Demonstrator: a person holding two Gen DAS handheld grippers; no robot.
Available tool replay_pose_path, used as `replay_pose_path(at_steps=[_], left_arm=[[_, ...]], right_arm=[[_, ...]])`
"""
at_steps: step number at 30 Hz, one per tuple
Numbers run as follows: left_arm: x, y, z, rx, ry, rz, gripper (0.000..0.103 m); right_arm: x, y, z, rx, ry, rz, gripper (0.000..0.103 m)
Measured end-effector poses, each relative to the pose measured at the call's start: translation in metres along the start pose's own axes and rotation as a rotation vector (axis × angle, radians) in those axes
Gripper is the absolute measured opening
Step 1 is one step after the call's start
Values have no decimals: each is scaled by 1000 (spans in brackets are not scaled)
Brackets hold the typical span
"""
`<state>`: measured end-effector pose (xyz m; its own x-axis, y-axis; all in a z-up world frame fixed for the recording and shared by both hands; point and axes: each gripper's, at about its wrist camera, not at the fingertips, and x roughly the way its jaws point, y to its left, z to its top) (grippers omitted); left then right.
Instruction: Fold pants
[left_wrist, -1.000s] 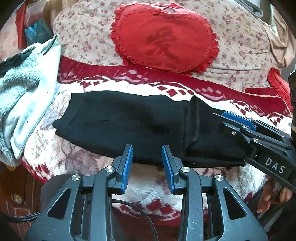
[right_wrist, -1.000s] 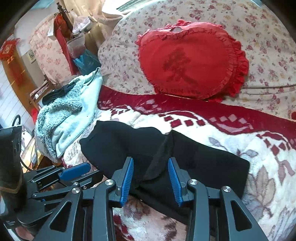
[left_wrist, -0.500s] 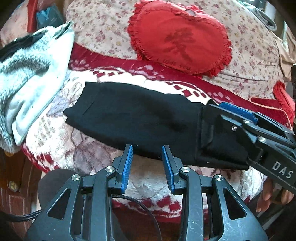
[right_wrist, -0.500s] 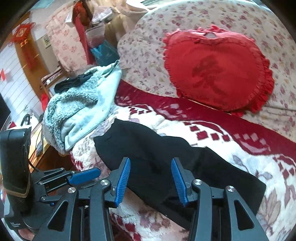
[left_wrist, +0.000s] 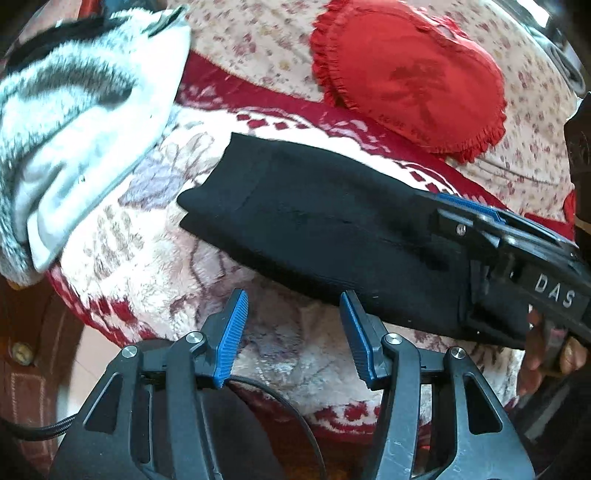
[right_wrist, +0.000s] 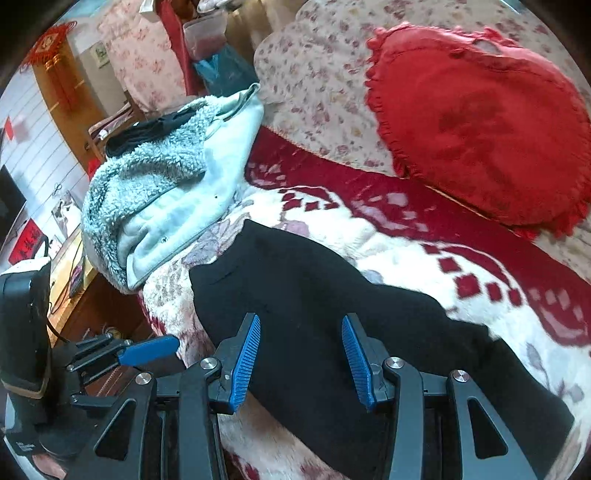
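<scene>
The black pants lie folded into a long band on the red and white blanket; they also show in the right wrist view. My left gripper is open and empty, just off the pants' near edge. My right gripper is open, its fingers held over the near half of the pants. It shows from the side in the left wrist view, at the pants' right end. The left gripper appears at lower left in the right wrist view.
A grey and white fleece garment is piled at the blanket's left end, also in the right wrist view. A red heart-shaped cushion leans on the floral backrest. The blanket's edge drops off in front of the left gripper.
Both grippers have shifted left along the pants, toward the fleece pile. Both stay open. The pants lie in the same place.
</scene>
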<state>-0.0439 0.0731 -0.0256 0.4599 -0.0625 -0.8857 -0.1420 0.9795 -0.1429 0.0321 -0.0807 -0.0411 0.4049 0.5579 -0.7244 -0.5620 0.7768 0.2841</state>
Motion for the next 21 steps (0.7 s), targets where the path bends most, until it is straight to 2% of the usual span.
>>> replay_pose_path(at_steps=[4, 8, 10, 17, 21], left_arm=[[6, 19, 0, -61, 31, -21, 52], [12, 48, 0, -206, 49, -80, 52], [15, 59, 3, -262, 43, -80, 52], [33, 72, 12, -367, 74, -125, 52], [44, 69, 20, -362, 80, -90, 52]], right_arm=[[14, 9, 15, -39, 7, 18, 44], [26, 14, 32, -77, 11, 25, 45], [33, 15, 40, -96, 14, 31, 47], [76, 10, 66, -131, 64, 50, 52], [98, 11, 74, -181, 99, 55, 56]])
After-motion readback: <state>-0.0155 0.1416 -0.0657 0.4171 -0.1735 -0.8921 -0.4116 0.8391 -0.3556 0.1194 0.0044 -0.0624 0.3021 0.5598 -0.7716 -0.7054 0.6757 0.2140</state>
